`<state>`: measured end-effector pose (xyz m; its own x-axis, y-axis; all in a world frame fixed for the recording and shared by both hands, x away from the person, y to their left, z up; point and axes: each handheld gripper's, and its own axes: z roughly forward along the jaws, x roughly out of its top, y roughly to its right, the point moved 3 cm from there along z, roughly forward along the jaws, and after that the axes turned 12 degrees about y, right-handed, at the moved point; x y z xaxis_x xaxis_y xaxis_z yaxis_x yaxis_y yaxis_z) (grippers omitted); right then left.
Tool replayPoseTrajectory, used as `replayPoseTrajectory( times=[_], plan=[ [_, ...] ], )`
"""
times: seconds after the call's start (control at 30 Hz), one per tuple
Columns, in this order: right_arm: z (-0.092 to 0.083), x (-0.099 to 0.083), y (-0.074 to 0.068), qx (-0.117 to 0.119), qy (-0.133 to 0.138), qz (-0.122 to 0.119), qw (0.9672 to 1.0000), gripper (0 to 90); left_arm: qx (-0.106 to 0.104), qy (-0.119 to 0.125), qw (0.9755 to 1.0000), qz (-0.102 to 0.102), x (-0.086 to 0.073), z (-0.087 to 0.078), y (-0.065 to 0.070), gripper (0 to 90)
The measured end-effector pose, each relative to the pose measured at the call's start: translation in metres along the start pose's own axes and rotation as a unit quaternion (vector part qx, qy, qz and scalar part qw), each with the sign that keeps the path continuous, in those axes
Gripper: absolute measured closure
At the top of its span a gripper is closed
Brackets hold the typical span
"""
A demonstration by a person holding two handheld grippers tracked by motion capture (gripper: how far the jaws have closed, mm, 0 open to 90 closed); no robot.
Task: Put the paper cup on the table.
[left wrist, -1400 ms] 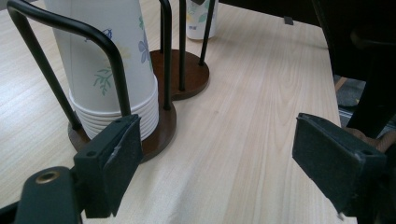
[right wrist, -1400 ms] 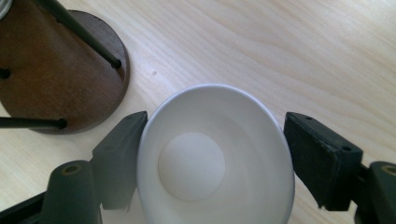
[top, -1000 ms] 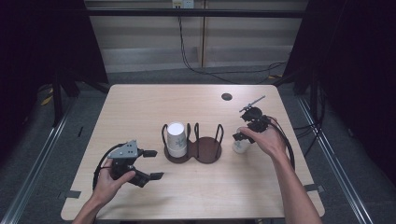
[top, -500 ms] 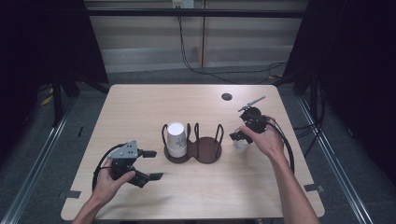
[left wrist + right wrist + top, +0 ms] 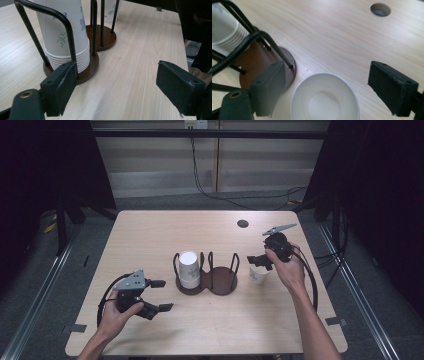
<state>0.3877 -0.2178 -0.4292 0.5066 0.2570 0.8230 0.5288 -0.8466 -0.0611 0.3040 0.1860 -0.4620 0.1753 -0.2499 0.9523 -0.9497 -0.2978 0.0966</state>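
On the pale wooden table [image 5: 210,320], the left gripper [image 5: 161,295] sits at about eight o'clock from the table's centre, held low in the person's left hand [image 5: 117,312], its jaws spread wide with nothing between them. In the left gripper view they face the stack of white paper cups with a floral print [image 5: 66,35], upside down in the near ring of the dark wire cup holder with two round brown wooden bases [image 5: 207,277]. That holder stands at the table's centre, the stack [image 5: 189,269] in its nine o'clock ring.

Just beside the holder at three o'clock stands the single white paper cup [image 5: 258,275], upright, mouth up, on the table. The right gripper [image 5: 260,261] hovers directly above it in the person's right hand [image 5: 287,267]. Its jaws have just been opening and now stand wide; in the right gripper view the cup's rim [image 5: 324,98] lies between them, touched by neither pad. A small round dark hole in the tabletop [image 5: 243,224] lies at one o'clock.
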Motion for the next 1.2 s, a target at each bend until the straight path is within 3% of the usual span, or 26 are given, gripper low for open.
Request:
replayPoseTrajectory(
  times=[0.13, 0.23, 0.37, 0.5, 0.67, 0.83, 1.2],
  plan=[
    [-0.007, -0.004, -0.001, 0.006, 0.033, 0.019, 0.9993, 14.0, 0.006, -0.002, 1.0, -0.006, -0.001, 0.0, -0.001, 16.8],
    [-0.013, -0.007, -0.002, -0.01, 0.057, 0.022, 0.9981, 14.0, 0.009, 0.005, 0.9999, -0.01, 0.001, -0.001, 0.0, 16.8],
    [-0.019, -0.011, -0.008, -0.006, 0.077, 0.027, 0.9967, 13.7, 0.008, 0.005, 0.9999, -0.013, 0.001, -0.002, 0.002, 16.8],
    [-0.025, -0.016, -0.012, 0.002, 0.1, 0.053, 0.9936, 14.9, 0.01, 0.009, 0.9996, -0.024, -0.001, -0.001, 0.004, 16.8],
    [-0.035, -0.021, -0.019, 0.008, 0.123, 0.061, 0.9905, 14.6, 0.012, 0.015, 0.9996, -0.023, 0.0, -0.002, 0.006, 16.8],
    [-0.043, -0.027, -0.031, 0.01, 0.128, 0.053, 0.9902, 14.8, 0.01, 0.014, 0.9995, -0.027, 0.0, -0.002, 0.007, 16.8],
    [-0.055, -0.044, -0.058, 0.017, 0.144, 0.036, 0.9887, 14.7, 0.029, 0.02, 0.9986, -0.04, -0.001, -0.006, 0.007, 16.8]
  ],
)
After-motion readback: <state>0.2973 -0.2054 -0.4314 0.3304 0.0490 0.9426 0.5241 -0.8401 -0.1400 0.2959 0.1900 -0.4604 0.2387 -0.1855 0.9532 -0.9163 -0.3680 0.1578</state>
